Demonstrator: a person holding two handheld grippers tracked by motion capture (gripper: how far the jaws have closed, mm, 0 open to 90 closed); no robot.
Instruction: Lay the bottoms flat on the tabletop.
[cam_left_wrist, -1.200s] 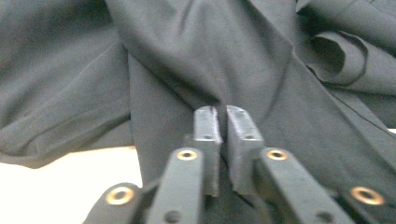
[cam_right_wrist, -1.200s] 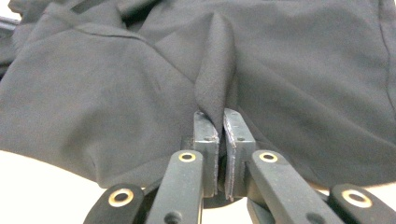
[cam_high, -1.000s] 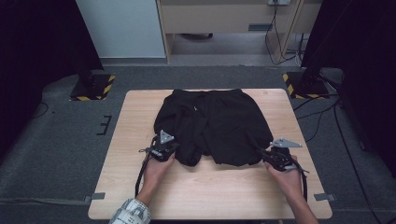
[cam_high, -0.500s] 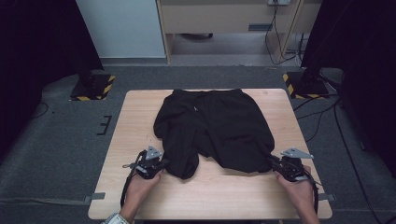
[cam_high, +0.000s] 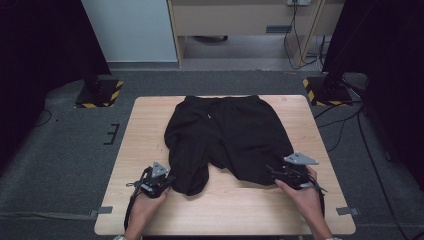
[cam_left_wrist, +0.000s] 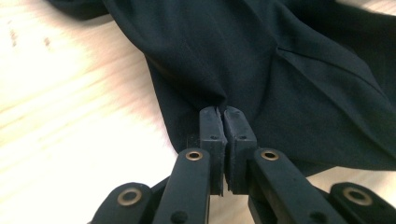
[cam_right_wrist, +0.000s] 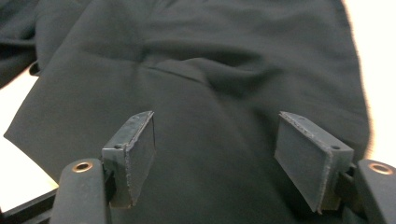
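Black shorts (cam_high: 225, 137) lie spread mid-table (cam_high: 300, 115), hems toward the near edge. Right gripper (cam_right_wrist: 217, 158) has just opened — its leg hem released, laid flat. Left gripper (cam_left_wrist: 225, 126) pinches the other hem, dragged toward the near-left corner — release likely next.

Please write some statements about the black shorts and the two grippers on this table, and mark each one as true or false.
1. The left gripper is shut on the shorts. True.
2. The right gripper pinches the shorts. False: its jaws have just been opening and stand wide apart, with the cloth lying below them.
3. The shorts hang over the table edge. False: they lie wholly on the wooden top.
4. The waistband lies at the far side from the person. True.
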